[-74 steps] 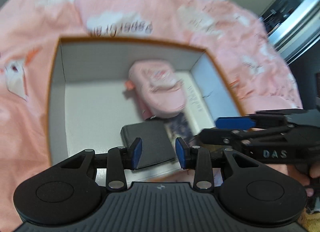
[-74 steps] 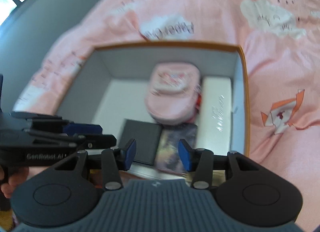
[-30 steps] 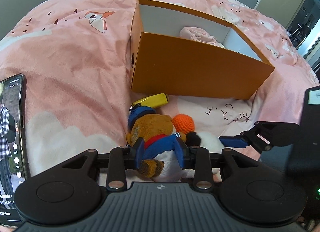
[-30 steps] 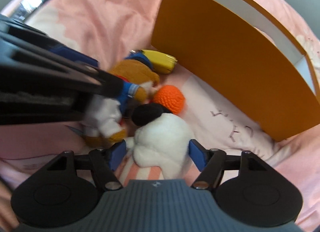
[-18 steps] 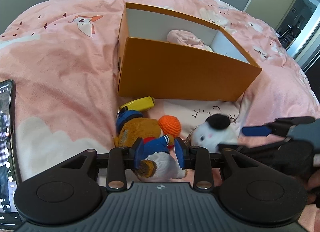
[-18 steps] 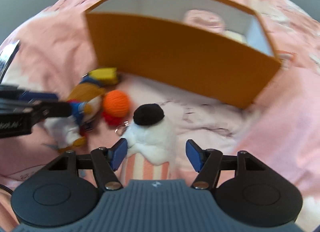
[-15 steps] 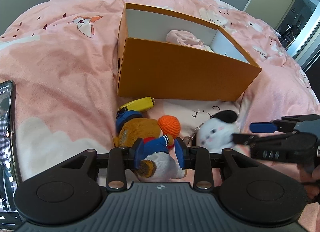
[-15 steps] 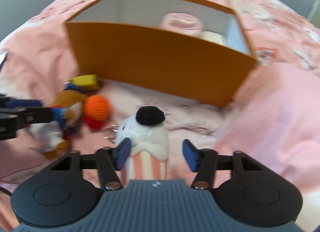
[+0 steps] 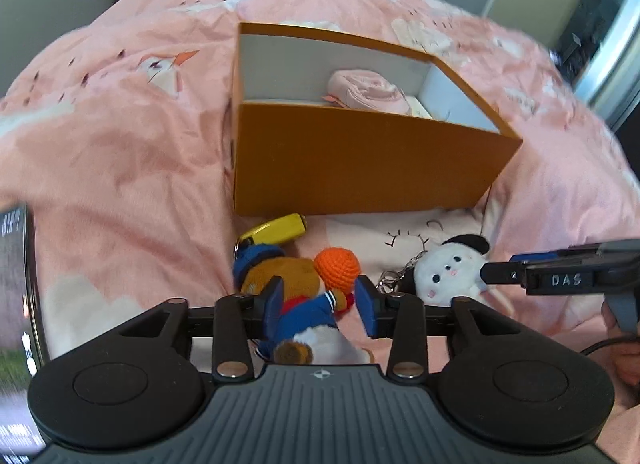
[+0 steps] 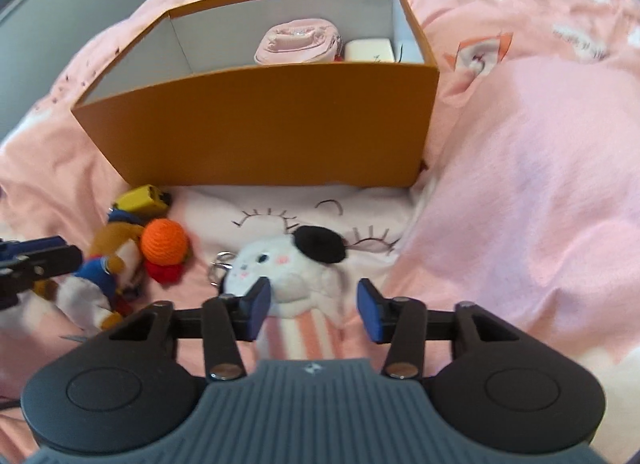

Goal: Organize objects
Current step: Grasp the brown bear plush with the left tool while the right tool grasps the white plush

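An orange box (image 9: 360, 168) (image 10: 272, 124) stands open on the pink bedspread, with a pink pouch (image 10: 298, 42) and a white case (image 10: 368, 49) inside. In front of it lies a brown bear plush in a blue jacket (image 9: 304, 316), between the jaws of my left gripper (image 9: 320, 306). Those jaws are opening, and a gap shows at the right pad. An orange crochet ball (image 9: 337, 267) touches the bear. A white plush with a black hat (image 10: 288, 268) lies between the jaws of my right gripper (image 10: 314, 310), which are opening slightly, the right pad clear of it.
A yellow oblong item (image 9: 276, 229) lies against the box's near wall. A phone (image 9: 16, 304) with a lit screen rests on the bed at the far left. A raised fold of pink duvet (image 10: 540, 184) sits to the right of the box. A door and doorway are far right.
My left jaws have spread apart around the bear plush. My right gripper has swung right and rolled, narrowing around the white plush, which now lies further from the bear.
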